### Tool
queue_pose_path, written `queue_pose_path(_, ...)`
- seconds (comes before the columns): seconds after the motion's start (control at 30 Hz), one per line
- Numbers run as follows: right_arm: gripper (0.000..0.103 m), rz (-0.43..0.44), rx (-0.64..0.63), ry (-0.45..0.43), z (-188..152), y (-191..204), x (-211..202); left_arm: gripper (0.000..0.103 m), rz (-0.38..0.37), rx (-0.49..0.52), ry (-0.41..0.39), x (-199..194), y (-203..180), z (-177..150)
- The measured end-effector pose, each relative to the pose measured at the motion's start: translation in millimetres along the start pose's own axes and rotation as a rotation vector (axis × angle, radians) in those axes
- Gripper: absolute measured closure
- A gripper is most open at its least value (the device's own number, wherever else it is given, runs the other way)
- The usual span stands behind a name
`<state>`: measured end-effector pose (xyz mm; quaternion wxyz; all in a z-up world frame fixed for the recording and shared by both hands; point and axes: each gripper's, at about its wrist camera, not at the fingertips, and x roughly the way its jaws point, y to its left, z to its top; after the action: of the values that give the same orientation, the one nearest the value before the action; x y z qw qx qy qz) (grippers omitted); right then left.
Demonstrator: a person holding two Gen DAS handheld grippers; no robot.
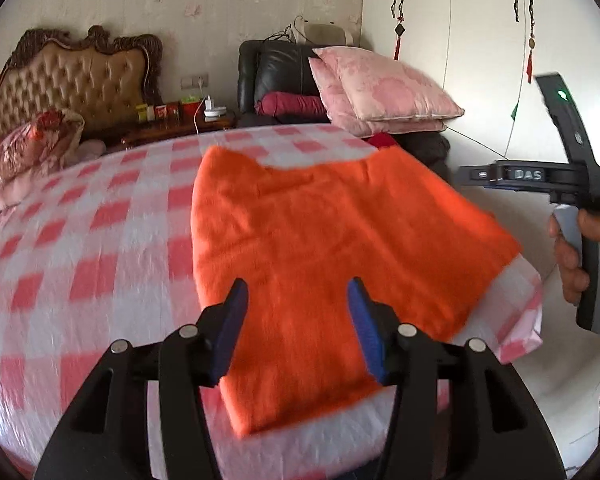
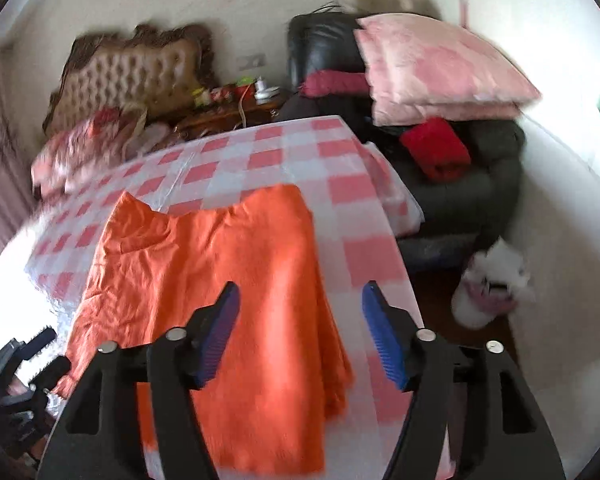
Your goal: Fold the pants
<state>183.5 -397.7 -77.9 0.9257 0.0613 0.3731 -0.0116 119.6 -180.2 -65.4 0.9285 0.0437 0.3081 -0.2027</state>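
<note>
Orange pants (image 1: 332,248) lie folded flat on a pink-and-white checked bed (image 1: 100,240). My left gripper (image 1: 298,328) hovers open over their near edge, with nothing between its blue pads. In the right wrist view the same pants (image 2: 220,288) spread out below my right gripper (image 2: 300,332), which is open too and holds nothing. The right gripper's body (image 1: 572,184) shows at the right of the left wrist view, held by a hand (image 1: 572,268). The left gripper (image 2: 40,356) appears at the lower left of the right wrist view.
A tufted headboard (image 1: 76,76) and a floral quilt (image 1: 28,148) stand at the far left. A black chair (image 1: 276,68) carries pink pillows (image 1: 384,88). A cluttered nightstand (image 1: 180,120) sits behind the bed. White wardrobe doors (image 1: 480,60) fill the right. Slippers (image 2: 492,292) lie on the floor.
</note>
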Motion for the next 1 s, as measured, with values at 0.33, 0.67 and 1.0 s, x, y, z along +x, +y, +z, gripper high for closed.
queue_pose_path(0.33,0.08,0.141,0.005,0.221,53.2,-16.2,78.3,0.043,-0.027,-0.087,0.032,16.2,15.0,47.6)
queue_pose_path(0.67,0.094,0.165,-0.102,0.242,56.1,-7.2,77.6,0.032,-0.172,0.737,-0.294,-25.8,-199.6,-51.6)
queue_pose_path(1.0,0.098,0.19,-0.179,0.203,72.7,7.7,57.2,0.099,-0.009,0.684,-0.25,30.9,-212.5,-25.0)
